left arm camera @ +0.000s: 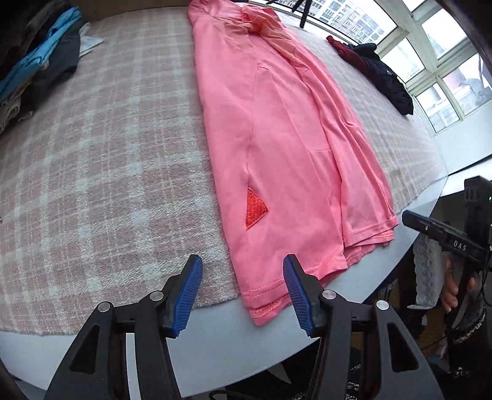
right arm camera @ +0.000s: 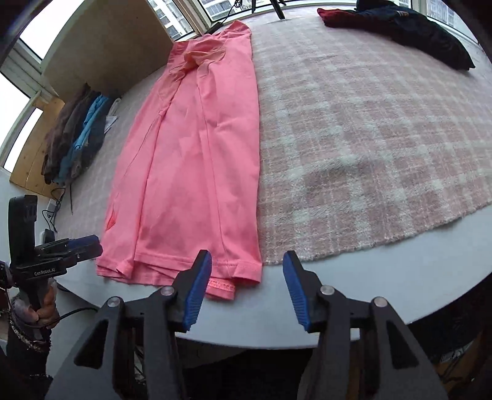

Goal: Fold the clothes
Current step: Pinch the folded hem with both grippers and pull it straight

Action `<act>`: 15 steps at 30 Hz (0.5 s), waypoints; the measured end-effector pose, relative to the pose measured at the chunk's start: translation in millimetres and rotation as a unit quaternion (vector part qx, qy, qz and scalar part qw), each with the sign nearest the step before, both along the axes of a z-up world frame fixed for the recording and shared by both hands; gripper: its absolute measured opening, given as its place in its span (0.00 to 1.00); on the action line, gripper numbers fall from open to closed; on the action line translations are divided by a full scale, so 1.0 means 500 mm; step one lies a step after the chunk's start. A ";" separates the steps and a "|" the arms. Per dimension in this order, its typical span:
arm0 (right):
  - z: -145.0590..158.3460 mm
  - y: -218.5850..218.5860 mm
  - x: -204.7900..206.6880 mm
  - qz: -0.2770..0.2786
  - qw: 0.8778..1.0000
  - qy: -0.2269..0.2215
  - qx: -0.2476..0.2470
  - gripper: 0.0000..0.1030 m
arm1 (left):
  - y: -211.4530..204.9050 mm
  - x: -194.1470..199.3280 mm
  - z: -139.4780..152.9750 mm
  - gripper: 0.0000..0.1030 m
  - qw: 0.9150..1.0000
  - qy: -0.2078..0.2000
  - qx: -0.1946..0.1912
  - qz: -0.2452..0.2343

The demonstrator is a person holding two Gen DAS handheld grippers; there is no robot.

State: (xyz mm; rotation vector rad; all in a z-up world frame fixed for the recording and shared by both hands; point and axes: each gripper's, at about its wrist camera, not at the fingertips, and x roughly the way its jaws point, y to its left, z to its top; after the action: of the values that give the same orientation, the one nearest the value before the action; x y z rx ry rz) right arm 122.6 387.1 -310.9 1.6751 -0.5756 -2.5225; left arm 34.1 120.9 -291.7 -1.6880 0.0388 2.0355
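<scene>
left gripper point(left arm camera: 243, 286) jaws apart, empty | right gripper point(right arm camera: 247, 283) likewise | triangle patch point(left arm camera: 254, 209) clear left-view only, on pink shirt point(left arm camera: 276, 138)

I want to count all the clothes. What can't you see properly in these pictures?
- Dark clothes pile, left wrist view: too bunched to count.
- Blue and brown clothes pile, right wrist view: overlapping and small.
- Pink garment: folded, so its inner layers are hidden; its collar end is cut off by the frame edge.

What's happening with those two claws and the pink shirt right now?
Left gripper and right gripper open, empty. Pink shirt folded lengthwise on plaid blanket. Nothing blocking.
</scene>
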 end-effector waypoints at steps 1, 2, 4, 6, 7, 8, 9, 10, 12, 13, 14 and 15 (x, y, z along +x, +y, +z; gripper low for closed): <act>-0.005 -0.007 -0.007 0.006 1.000 -0.005 0.008 0.54 | 0.014 0.003 0.000 0.51 1.000 0.006 -0.008 -0.007; -0.010 -0.014 -0.013 0.012 1.000 -0.009 0.016 0.54 | 0.024 0.005 -0.002 0.53 1.000 0.015 -0.020 -0.015; -0.015 -0.033 -0.019 0.030 0.999 -0.011 0.041 0.54 | 0.046 0.012 -0.004 0.53 0.998 0.034 -0.045 -0.031; -0.014 -0.056 -0.018 0.053 0.996 -0.006 0.075 0.54 | 0.066 0.022 -0.005 0.53 0.995 0.052 -0.069 -0.047; -0.013 -0.068 -0.018 0.065 0.994 -0.003 0.092 0.53 | 0.075 0.028 -0.006 0.53 0.994 0.060 -0.079 -0.055; -0.013 -0.080 -0.019 0.081 0.991 -0.002 0.107 0.52 | 0.084 0.034 -0.006 0.51 0.992 0.068 -0.090 -0.063; -0.013 -0.091 -0.020 0.096 0.988 0.001 0.123 0.44 | 0.094 0.041 -0.006 0.47 0.989 0.078 -0.100 -0.075; -0.012 -0.101 -0.021 0.111 0.984 0.005 0.137 0.32 | 0.102 0.047 -0.004 0.41 0.988 0.084 -0.098 -0.088; -0.012 -0.106 -0.023 0.129 0.981 0.013 0.141 0.15 | 0.111 0.051 -0.001 0.29 0.986 0.090 -0.097 -0.101; -0.011 -0.102 -0.025 0.131 0.983 0.014 0.129 0.06 | 0.114 0.050 0.000 0.24 0.986 0.089 -0.094 -0.106; -0.011 -0.099 -0.027 0.133 0.984 0.014 0.117 0.06 | 0.115 0.046 0.002 0.12 0.987 0.084 -0.085 -0.108; -0.011 -0.091 -0.028 0.130 0.986 0.013 0.104 0.06 | 0.112 0.039 0.003 0.05 0.989 0.071 -0.071 -0.105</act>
State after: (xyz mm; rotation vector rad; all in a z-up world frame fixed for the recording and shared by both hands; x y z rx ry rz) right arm 108.7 341.4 -316.4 1.6498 -0.0829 -2.4783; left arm 53.7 177.1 -290.1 -1.5439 0.4005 2.0293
